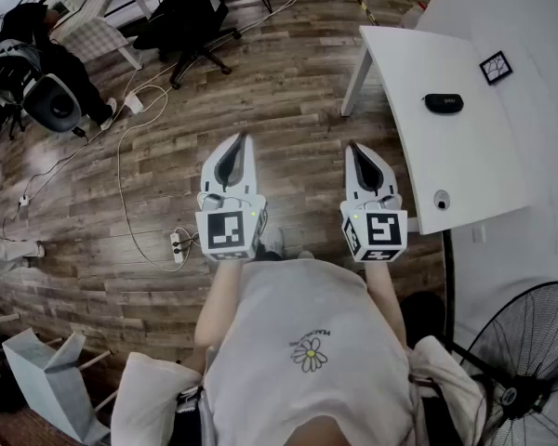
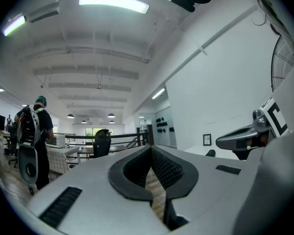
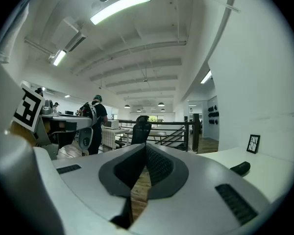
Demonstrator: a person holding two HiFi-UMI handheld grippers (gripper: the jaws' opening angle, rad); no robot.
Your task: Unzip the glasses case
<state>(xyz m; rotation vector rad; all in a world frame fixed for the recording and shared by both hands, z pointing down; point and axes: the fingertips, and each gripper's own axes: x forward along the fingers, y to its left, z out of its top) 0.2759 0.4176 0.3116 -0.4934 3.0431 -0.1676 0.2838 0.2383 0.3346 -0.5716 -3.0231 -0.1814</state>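
The black glasses case (image 1: 444,103) lies zipped on the white table (image 1: 465,165) at the right; it shows as a small dark shape (image 3: 240,168) in the right gripper view. Both grippers are held level over the wooden floor, short of the table and well apart from the case. My left gripper (image 1: 245,137) has its jaws together with nothing between them, its tips (image 2: 151,148) meeting. My right gripper (image 1: 352,145) is also shut and empty (image 3: 146,145), with the table's near corner just to its right.
A small framed card (image 1: 496,67) stands on the table beyond the case. A fan (image 1: 525,365) is at the lower right. Cables and a power strip (image 1: 177,245) lie on the floor. An office chair (image 1: 191,17) and a person with a backpack (image 2: 32,141) are farther off.
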